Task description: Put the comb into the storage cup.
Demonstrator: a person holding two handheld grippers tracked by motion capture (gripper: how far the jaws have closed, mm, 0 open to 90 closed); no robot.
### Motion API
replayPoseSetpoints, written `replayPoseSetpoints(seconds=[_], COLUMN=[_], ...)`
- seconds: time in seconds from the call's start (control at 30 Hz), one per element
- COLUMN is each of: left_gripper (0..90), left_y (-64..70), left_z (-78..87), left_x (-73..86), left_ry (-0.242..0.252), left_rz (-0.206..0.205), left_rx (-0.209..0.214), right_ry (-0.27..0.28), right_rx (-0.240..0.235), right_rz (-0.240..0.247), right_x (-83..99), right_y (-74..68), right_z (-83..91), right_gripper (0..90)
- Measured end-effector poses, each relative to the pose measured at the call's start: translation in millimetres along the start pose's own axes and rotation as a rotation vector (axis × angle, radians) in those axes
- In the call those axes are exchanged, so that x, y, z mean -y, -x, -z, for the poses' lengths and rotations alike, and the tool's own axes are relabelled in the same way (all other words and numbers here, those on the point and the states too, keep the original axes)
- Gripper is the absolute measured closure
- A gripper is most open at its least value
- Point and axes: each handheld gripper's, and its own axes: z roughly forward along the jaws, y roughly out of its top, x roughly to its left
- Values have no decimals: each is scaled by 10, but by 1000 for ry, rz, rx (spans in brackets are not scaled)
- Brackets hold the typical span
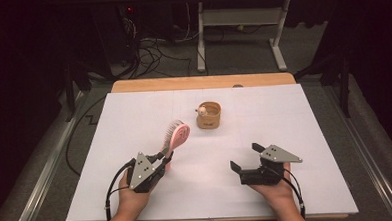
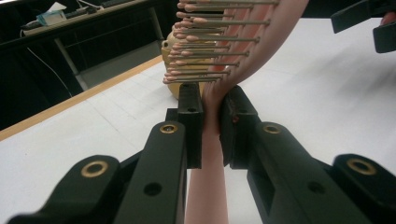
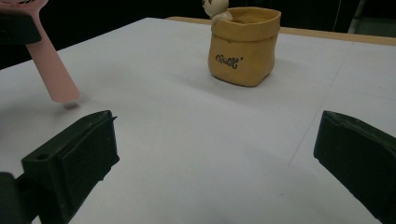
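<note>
My left gripper [image 1: 165,159] is shut on the handle of a pink hairbrush [image 1: 175,134], whose bristled head points up and away toward the table's middle. In the left gripper view the pink hairbrush handle [image 2: 211,154] runs between my two jaws, which press on it from both sides, with the bristles [image 2: 210,46] above. A tan bag-shaped pot [image 1: 208,115] with a small figure on its rim stands beyond the brush. My right gripper [image 1: 246,157] rests open at the front right, nothing between its jaws. The right gripper view shows the pot [image 3: 243,44] ahead and the brush handle's end [image 3: 53,77] hanging just above the table at left.
A white sheet [image 1: 284,121] covers the table, with a wooden edge [image 1: 203,82] at the back. Cables and a white desk frame [image 1: 240,18] lie on the floor beyond. Metal rails run along both sides of the table.
</note>
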Motion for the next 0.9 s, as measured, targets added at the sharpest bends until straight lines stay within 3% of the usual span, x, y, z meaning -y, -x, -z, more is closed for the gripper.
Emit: replayPoseSetpoints(seconds=[0.37,0.7,0.9], left_gripper=[806,806,806], left_y=[-3,-84,-91], left_z=[-23,-63,-167], left_x=[-24,-115,-158], left_ry=[9,-10,8], left_rz=[11,-14,11], left_rx=[1,-15,-13], right_ry=[-25,-13,-7], right_rx=[-52,-63,-67], right_rz=[11,34,41], right_x=[-128,-341,-414], right_y=[-145,-209,-247], right_z=[-125,-241,-330], right_gripper=[3,3,3])
